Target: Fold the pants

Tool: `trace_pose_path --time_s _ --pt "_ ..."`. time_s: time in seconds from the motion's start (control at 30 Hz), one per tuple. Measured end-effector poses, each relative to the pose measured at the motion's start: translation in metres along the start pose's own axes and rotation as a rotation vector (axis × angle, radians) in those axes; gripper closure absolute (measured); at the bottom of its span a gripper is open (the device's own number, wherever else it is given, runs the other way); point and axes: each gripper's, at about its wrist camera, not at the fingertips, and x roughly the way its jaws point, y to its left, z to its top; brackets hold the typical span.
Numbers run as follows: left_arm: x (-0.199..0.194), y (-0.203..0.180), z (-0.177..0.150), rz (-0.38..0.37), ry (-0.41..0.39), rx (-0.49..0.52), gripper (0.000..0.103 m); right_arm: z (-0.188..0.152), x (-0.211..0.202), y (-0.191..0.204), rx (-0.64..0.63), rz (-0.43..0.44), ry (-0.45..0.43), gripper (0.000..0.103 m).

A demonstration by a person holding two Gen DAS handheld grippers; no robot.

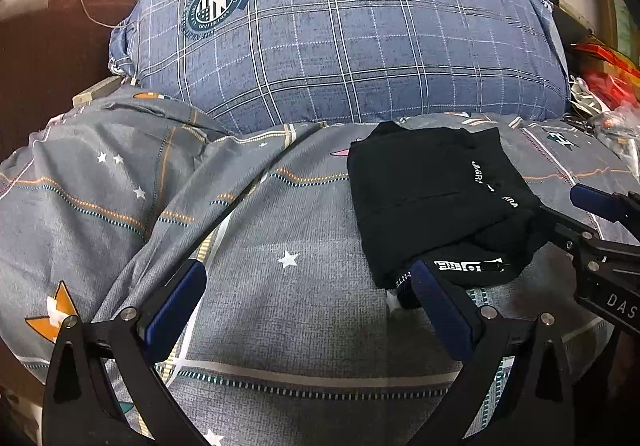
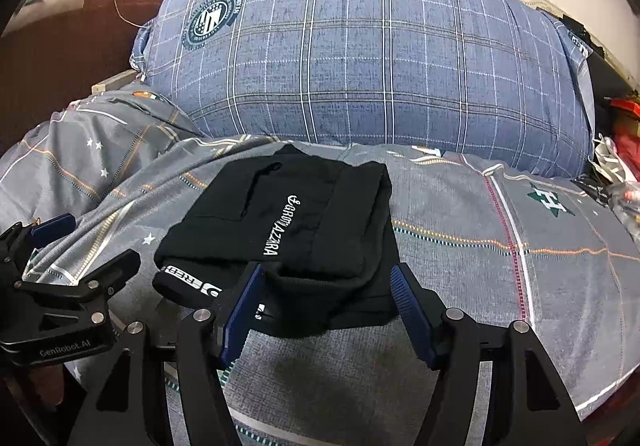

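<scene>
Hovering spread wide, left gripper (image 1: 306, 300) beside the pants' near-left corner; right gripper (image 2: 326, 304) parted around the near edge. Lying folded on the grey bedsheet (image 2: 460, 206), black pants (image 2: 280, 222). Beyond, blue plaid pillow (image 2: 360, 58).

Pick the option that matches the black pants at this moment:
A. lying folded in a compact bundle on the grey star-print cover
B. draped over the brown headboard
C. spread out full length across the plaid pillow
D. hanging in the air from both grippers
A: the black pants lie folded small on the grey star-print cover, in front of the plaid pillow, with both grippers open.
</scene>
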Motion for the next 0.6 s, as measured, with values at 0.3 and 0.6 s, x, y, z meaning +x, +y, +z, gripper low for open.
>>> trace_pose_path --time_s 0.3,0.6 --pt "-0.0011 0.0063 0.0017 0.01 -0.006 -0.026 0.0 -0.0017 -0.0076 0.0061 -0.026 0.016 -0.037 0.036" --pt "-0.0068 0.0092 0.0016 0.029 -0.023 -0.032 0.0 -0.004 -0.008 0.0046 -0.018 0.015 -0.033 0.036"
